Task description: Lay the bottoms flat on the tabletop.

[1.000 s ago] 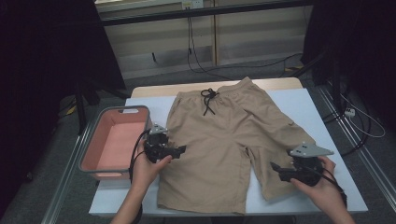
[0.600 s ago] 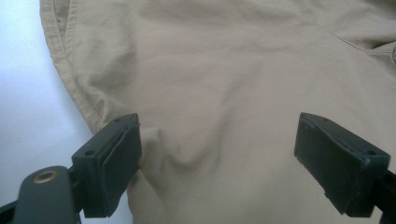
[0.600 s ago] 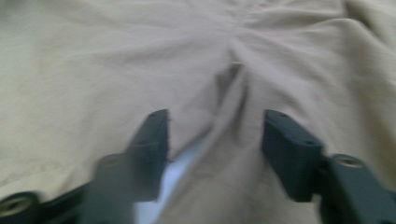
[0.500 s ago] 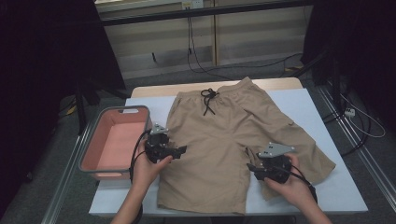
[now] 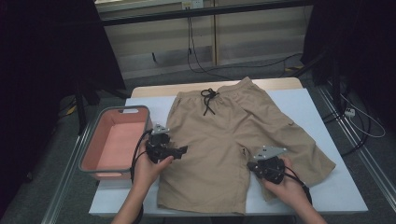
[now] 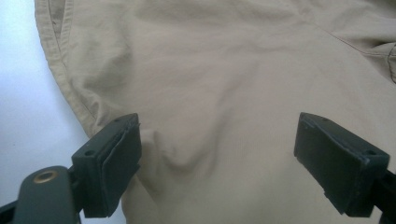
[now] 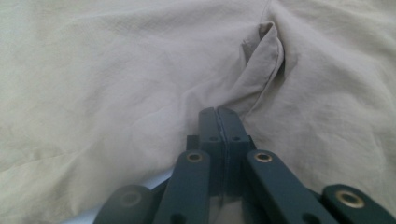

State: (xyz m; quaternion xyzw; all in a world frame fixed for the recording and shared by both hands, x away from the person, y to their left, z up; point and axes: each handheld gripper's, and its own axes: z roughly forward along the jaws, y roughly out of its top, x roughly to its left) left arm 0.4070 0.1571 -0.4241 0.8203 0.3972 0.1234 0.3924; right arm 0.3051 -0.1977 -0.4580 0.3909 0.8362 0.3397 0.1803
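Khaki shorts (image 5: 224, 135) lie flat on the pale table cover, waistband and black drawstring (image 5: 208, 100) at the far side. My left gripper (image 5: 183, 150) rests open over the shorts' left leg; in the left gripper view the jaws (image 6: 217, 163) stand wide apart over the cloth (image 6: 210, 70) beside the side seam, gripping nothing. My right gripper (image 5: 252, 167) sits at the inner edge of the right leg. Its jaws have just been closing and now meet (image 7: 217, 114), pinching the cloth, which rises from the tips in a raised fold (image 7: 264, 51).
A pink bin with a grey rim (image 5: 93, 149) stands at the table's left edge, close to my left hand. Bare table cover (image 5: 336, 186) lies right of the shorts. Cables trail on the floor beyond the table.
My right gripper has moved left from the outer side of the right leg to its inner edge, and its jaws have closed on the cloth. The left gripper has stayed put.
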